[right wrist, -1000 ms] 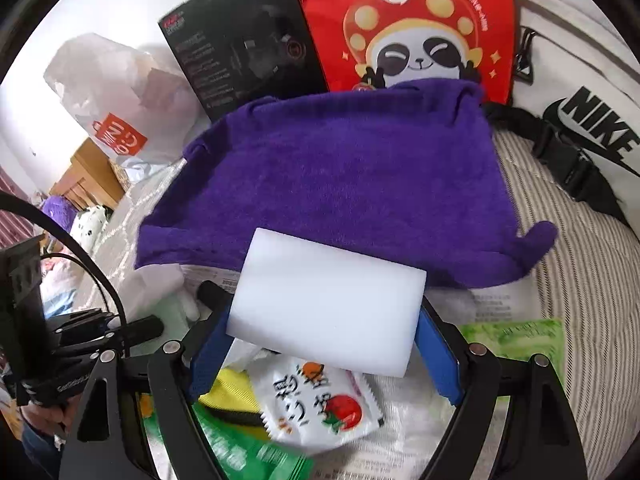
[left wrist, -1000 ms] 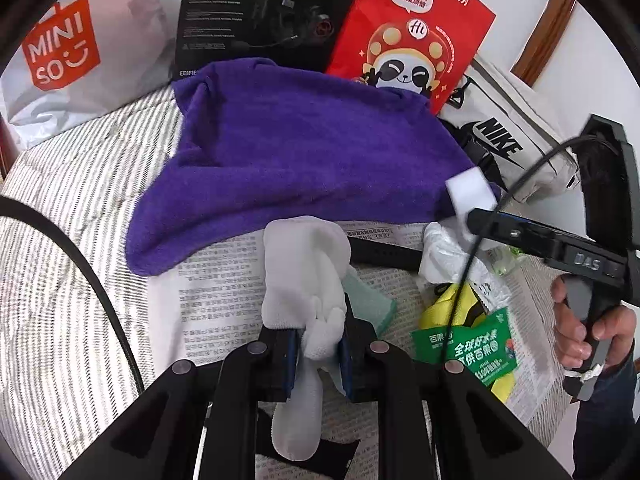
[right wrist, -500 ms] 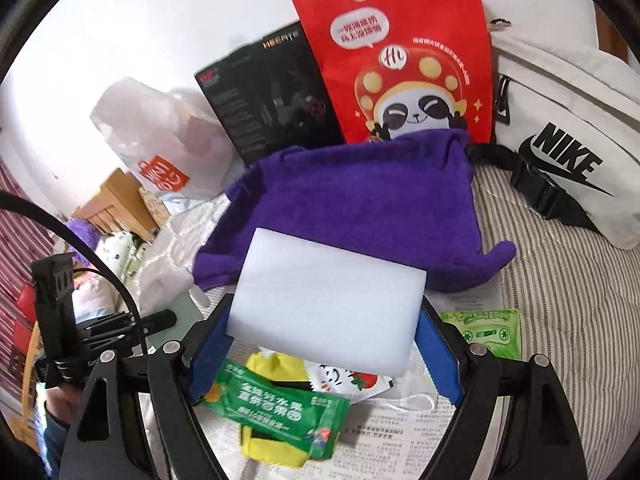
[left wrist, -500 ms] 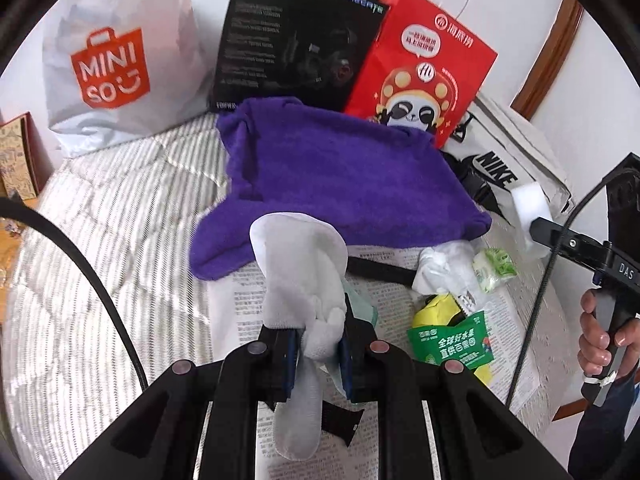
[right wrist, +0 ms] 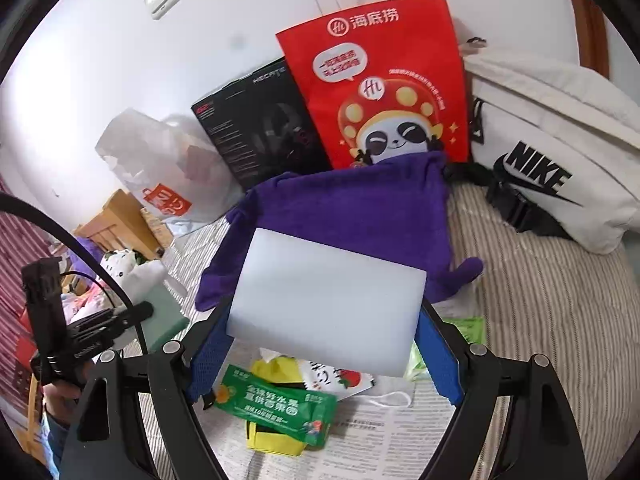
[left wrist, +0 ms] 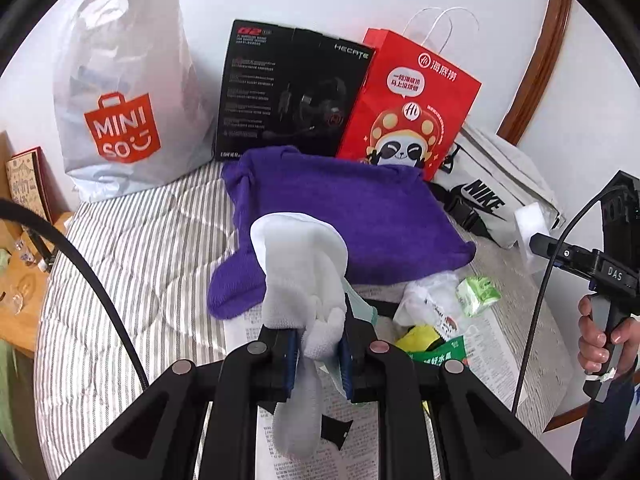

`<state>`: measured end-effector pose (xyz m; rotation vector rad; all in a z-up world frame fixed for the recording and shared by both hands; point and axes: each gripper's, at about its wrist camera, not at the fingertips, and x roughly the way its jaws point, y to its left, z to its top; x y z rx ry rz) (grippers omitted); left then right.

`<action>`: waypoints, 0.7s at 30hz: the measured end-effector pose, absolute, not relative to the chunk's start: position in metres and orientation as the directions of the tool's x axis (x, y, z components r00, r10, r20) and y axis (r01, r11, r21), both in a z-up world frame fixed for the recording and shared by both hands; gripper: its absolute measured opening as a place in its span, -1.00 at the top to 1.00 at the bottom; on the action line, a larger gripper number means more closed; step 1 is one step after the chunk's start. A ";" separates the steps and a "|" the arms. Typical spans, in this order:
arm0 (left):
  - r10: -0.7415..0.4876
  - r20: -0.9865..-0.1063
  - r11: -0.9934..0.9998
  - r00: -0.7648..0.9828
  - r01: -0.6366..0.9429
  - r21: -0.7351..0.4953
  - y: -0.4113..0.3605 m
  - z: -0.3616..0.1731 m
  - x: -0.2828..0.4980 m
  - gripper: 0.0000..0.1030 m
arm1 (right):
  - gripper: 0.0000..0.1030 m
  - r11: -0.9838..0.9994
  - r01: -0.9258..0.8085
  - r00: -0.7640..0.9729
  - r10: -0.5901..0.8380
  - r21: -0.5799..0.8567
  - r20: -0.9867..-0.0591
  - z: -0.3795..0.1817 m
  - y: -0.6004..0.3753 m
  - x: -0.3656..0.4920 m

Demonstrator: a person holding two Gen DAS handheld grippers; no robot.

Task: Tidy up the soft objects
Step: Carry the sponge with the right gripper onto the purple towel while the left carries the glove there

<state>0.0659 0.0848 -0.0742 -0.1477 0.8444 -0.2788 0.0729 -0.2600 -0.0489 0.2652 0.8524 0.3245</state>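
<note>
My left gripper (left wrist: pixel 318 354) is shut on a white sock (left wrist: pixel 304 272), which stands up from the jaws and hangs limp below them; a pale green cloth edge (left wrist: pixel 360 308) is pinched beside it. My right gripper (right wrist: pixel 324 344) is shut on a wide white sponge block (right wrist: pixel 326 304), held flat across its blue pads. Both are lifted above a purple towel (left wrist: pixel 352 216) (right wrist: pixel 348 208) spread on the striped bed. In the left wrist view the right gripper (left wrist: pixel 532 236) shows at the right edge with the sponge (left wrist: pixel 530 222) and a hand on its handle.
Against the wall stand a white MINISO bag (left wrist: pixel 120 92), a black headset box (left wrist: pixel 292 92), a red panda paper bag (left wrist: pixel 412 108) and a white Nike waist bag (left wrist: pixel 492 192). Snack packets (right wrist: pixel 276 404) and a yellow item lie on newspaper (right wrist: pixel 376 436). A wooden nightstand (left wrist: pixel 24 280) is left.
Both grippers have risen and pulled back from the bed, so the towel, bags and packets look smaller and more wall shows. The sock and the sponge stay gripped as before.
</note>
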 end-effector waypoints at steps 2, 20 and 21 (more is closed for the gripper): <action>-0.303 -0.711 0.953 0.634 0.188 -0.239 0.085 -0.069 0.069 0.68 | -0.63 0.925 -0.164 0.620 0.367 0.343 -0.693 -0.047 -0.262 0.079; -0.323 -0.716 0.946 0.619 0.218 -0.238 0.076 -0.074 0.147 0.68 | -0.63 0.982 -0.105 0.617 0.190 0.159 -0.764 -0.066 -0.251 0.170; -0.319 -0.721 0.948 0.615 0.220 -0.231 0.074 -0.075 0.152 0.68 | -0.63 0.983 -0.106 0.614 0.184 0.151 -0.767 -0.070 -0.251 0.177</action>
